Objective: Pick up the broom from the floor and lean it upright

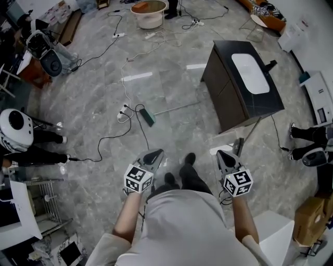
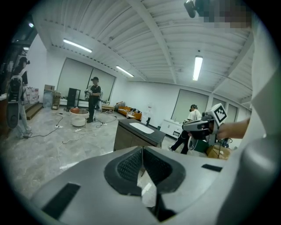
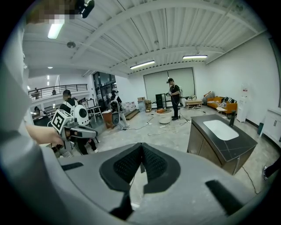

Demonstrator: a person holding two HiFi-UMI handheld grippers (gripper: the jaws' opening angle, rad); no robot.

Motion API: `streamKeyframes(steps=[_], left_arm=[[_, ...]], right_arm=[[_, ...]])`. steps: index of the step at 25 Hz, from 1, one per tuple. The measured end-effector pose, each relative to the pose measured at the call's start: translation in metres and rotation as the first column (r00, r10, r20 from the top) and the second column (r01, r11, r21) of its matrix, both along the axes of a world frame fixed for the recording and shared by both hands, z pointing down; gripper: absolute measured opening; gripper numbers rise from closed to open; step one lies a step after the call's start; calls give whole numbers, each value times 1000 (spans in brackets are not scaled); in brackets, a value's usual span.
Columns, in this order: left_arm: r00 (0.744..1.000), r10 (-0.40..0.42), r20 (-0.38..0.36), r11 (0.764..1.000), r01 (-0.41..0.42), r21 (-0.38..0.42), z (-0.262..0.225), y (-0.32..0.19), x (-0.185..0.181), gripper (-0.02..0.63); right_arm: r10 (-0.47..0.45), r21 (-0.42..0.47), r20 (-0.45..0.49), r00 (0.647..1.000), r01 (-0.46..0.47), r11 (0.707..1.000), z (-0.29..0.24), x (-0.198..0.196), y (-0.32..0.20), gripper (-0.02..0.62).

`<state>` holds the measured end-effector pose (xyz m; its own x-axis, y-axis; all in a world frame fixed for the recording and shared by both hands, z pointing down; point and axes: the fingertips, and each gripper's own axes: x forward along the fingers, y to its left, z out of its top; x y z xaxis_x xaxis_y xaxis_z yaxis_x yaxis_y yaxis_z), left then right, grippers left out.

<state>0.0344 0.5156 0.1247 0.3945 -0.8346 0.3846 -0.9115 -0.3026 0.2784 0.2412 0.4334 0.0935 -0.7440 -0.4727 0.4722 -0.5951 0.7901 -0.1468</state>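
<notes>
The broom (image 1: 149,116) lies flat on the grey floor ahead of me, its green head toward me and its thin handle (image 1: 177,108) running right toward the cabinet. Both grippers hang at waist height, well short of it. My left gripper (image 1: 154,155) is shut, its black pads (image 2: 131,165) meeting with nothing between them. My right gripper (image 1: 225,156) is also shut and empty, its pads (image 3: 153,163) closed together. In each gripper view the other gripper shows off to the side, the right gripper (image 2: 199,127) and the left gripper (image 3: 79,131).
A dark cabinet (image 1: 223,88) with a white sink stands ahead on the right; a long-handled tool (image 1: 248,134) leans at its near corner. Cables and a power strip (image 1: 124,111) lie beside the broom. A white basin (image 1: 149,13) stands far back. People stand at the left and right edges.
</notes>
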Motion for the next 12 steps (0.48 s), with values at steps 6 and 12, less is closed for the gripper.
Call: streamKeyframes(steps=[6, 12], left_arm=[[1000, -4, 6, 1000, 4, -22, 5, -52, 10, 9], [999, -6, 32, 999, 7, -42, 11, -111, 23, 9]], right_arm=[[2, -34, 13, 1000, -1, 999, 13, 6, -53, 0], [-6, -63, 38, 999, 8, 998, 26, 13, -118, 0]])
